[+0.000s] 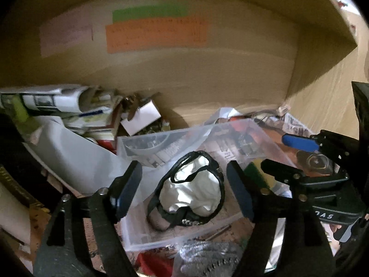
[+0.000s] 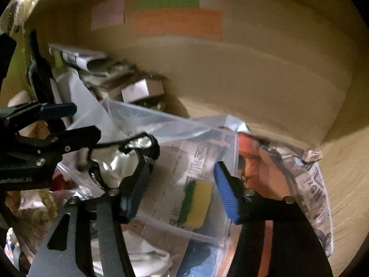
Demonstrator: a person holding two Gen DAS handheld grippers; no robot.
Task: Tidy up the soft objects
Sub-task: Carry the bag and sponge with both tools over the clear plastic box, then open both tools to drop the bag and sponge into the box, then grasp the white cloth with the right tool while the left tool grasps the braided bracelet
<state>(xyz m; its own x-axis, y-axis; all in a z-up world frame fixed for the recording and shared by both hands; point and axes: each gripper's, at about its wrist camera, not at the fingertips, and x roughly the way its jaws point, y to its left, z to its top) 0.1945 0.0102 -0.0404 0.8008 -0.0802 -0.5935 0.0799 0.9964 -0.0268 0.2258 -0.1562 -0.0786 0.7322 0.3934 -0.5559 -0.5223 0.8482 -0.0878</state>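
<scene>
1. Clear plastic bin (image 1: 175,240) fills the left wrist view. A white cloth with black trim (image 1: 193,191) lies inside it, directly ahead of the left gripper (image 1: 184,189) and between its two spread pads, untouched. The cloth's long axis runs roughly along the fingers, slightly tilted.
2. Same view: the right gripper (image 1: 299,152) enters from the right, over the far side of the bin.
3. Right wrist view: the right gripper (image 2: 180,191) is spread wide and holds nothing. A yellow-and-green sponge (image 2: 196,204) lies between its pads, in the bin (image 2: 161,120) on newspaper (image 2: 311,184).
4. The cloth (image 2: 110,166) sits left of the right fingers, under the left gripper (image 2: 69,124).
5. Judgement: the left gripper is nearer the cloth, the right nearer the sponge.
</scene>
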